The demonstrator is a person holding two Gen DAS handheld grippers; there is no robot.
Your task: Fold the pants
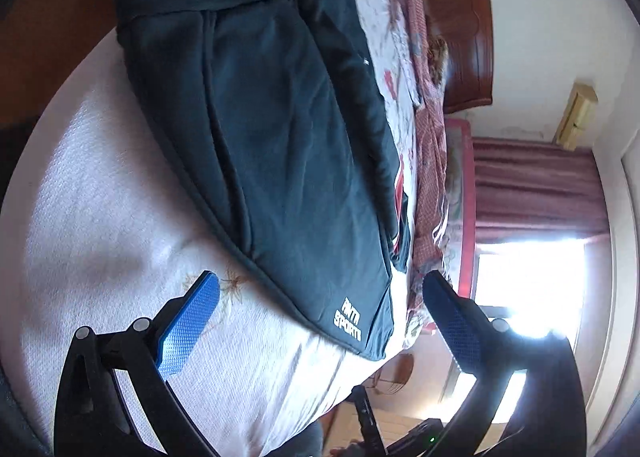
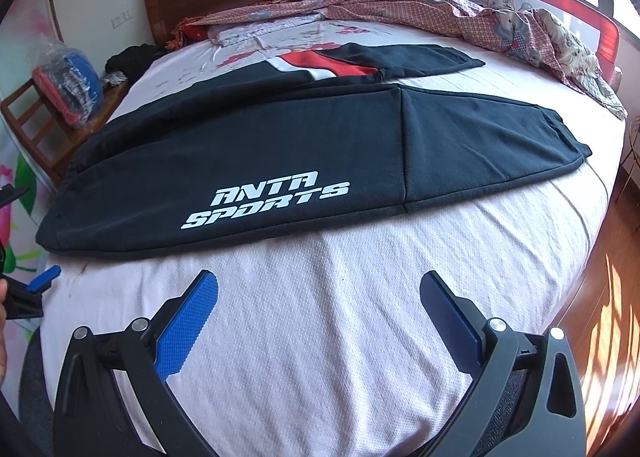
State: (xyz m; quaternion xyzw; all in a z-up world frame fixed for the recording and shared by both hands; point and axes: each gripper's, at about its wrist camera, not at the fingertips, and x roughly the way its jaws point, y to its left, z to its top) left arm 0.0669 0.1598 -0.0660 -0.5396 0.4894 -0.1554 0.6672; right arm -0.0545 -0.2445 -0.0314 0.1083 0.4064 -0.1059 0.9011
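Left gripper is being held with jaws spread wide, nothing between the blue pads; it is also being seen at the left edge of the right wrist frame. Right gripper is being held equally wide apart, low centre of frame, gripping nothing.

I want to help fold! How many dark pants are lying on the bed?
2: the pants with white lettering lie nearest the grippers; the pants with a red-and-white stripe lie just behind, partly hidden. More may be out of sight.
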